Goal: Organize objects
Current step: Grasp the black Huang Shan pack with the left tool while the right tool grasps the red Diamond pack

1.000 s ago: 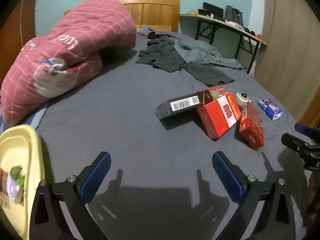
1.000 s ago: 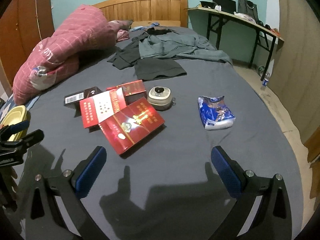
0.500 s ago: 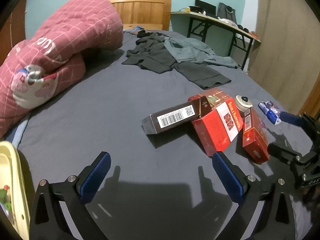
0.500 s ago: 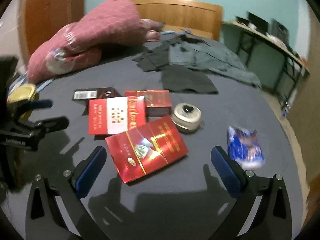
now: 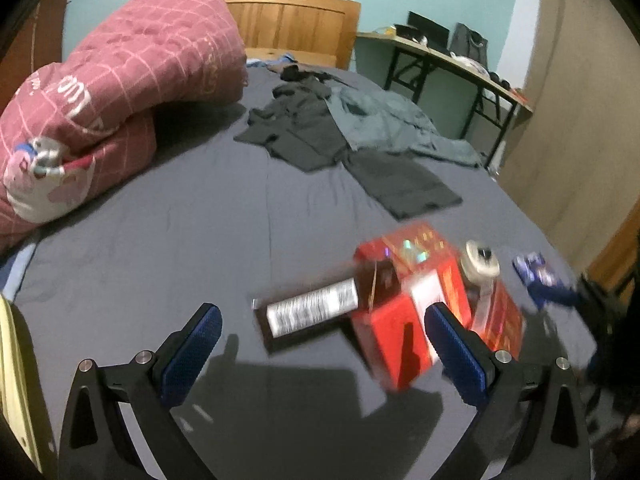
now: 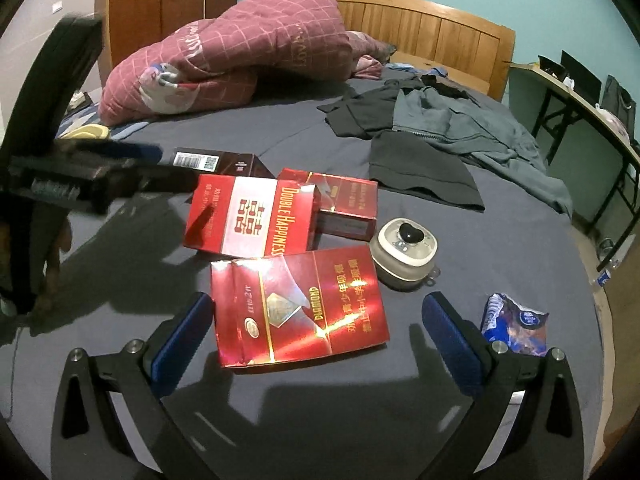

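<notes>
On the dark grey bed lie a red Diamond carton [image 6: 300,308], a red Double Happiness carton [image 6: 252,216] [image 5: 404,320], a third red carton [image 6: 344,200], a black carton with a barcode [image 6: 216,162] [image 5: 308,314], a round cream gadget [image 6: 404,254] [image 5: 480,266] and a blue snack packet [image 6: 516,322] [image 5: 534,268]. My right gripper [image 6: 316,334] is open and empty, its jaws either side of the Diamond carton's near end. My left gripper [image 5: 324,346] is open and empty just before the black carton; it shows blurred in the right wrist view [image 6: 120,168].
A pink quilt [image 5: 104,92] [image 6: 240,52] is heaped at the head of the bed. Dark and grey clothes [image 6: 432,136] [image 5: 340,136] lie spread behind the cartons. A yellow tray [image 5: 8,360] [image 6: 86,132] sits at the bed's left edge. A desk [image 5: 452,60] stands far right.
Both grippers have moved in toward the cartons. The left one has closed on the black carton, the right one on the Diamond carton. Both stay open.
</notes>
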